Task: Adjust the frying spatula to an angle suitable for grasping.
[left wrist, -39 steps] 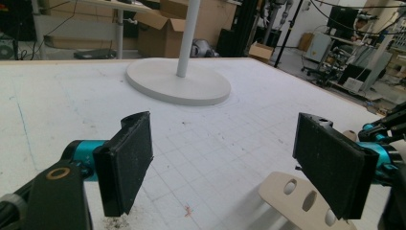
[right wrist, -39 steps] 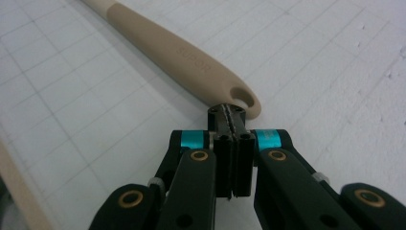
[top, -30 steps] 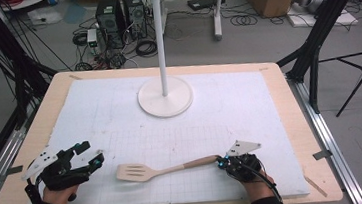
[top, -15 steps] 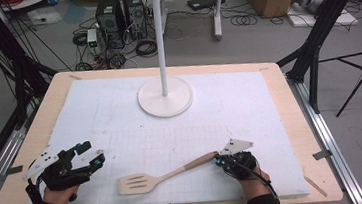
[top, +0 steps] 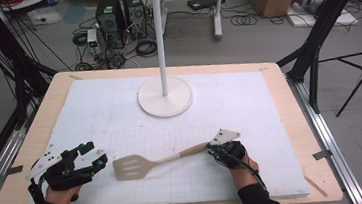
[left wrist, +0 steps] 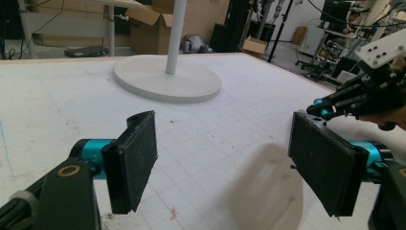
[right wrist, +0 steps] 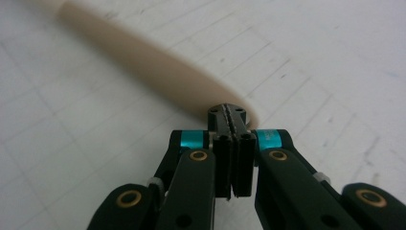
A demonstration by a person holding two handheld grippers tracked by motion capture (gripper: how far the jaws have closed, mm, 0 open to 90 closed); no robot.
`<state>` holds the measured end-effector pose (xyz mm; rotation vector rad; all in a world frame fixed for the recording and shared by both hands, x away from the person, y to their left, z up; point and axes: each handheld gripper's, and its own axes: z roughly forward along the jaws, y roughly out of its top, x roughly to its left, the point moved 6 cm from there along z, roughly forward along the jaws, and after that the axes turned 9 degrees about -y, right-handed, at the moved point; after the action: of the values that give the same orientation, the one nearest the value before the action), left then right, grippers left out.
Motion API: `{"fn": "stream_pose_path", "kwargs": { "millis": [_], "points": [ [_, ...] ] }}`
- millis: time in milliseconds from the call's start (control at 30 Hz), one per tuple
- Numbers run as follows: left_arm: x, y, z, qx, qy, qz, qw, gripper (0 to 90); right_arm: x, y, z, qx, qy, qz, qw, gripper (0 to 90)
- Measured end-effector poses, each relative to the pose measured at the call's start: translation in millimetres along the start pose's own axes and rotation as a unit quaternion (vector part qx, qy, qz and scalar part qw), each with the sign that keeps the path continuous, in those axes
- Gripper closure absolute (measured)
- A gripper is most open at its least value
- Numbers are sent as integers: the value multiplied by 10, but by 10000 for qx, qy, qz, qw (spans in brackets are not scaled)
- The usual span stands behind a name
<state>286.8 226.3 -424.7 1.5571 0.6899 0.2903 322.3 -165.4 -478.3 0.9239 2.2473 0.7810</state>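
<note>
On the white mat (top: pixel 271 123) near the table's (top: pixel 57 89) front edge, we are gripping one spatula (top: pixel 147 163) by the tip of its handle.

We are seeing two grippers: the right gripper (top: pixel 213 150) is clenching its jaws tight around the spatula's handle end, while the left gripper (top: pixel 93 154) is waiting with its jaws spread and nothing between them, just beside the slotted blade. In the left gripper view the blade (left wrist: pixel 268 191) is blurring into a pale patch low between the jaws, its slots hard to make out. In the right gripper view the handle (right wrist: pixel 143 72) is running out of focus. One white stand (top: pixel 165 96) is rising behind, its top cut off by the picture's edge.
</note>
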Motion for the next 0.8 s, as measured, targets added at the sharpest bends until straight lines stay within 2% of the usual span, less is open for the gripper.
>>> {"fn": "stream_pose_path", "kwargs": {
  "millis": [67,333,533,633,800],
  "points": [
    [9,4,-3,-26,17,-19,10000,255,45,-16,6,65,9,-182,9998,894],
    [15,16,-23,-60,58,-8,10000,256,-9,15,-74,-187,28,95,9998,894],
    [10,14,-15,-49,37,-7,10000,257,-5,37,-116,-305,64,128,9994,893],
    [12,11,-8,-33,34,6,10000,257,-42,49,-175,-447,86,241,9987,890],
    [4,12,-2,-26,24,12,10000,257,-103,63,-275,-734,131,521,9959,764]
  ]
}}
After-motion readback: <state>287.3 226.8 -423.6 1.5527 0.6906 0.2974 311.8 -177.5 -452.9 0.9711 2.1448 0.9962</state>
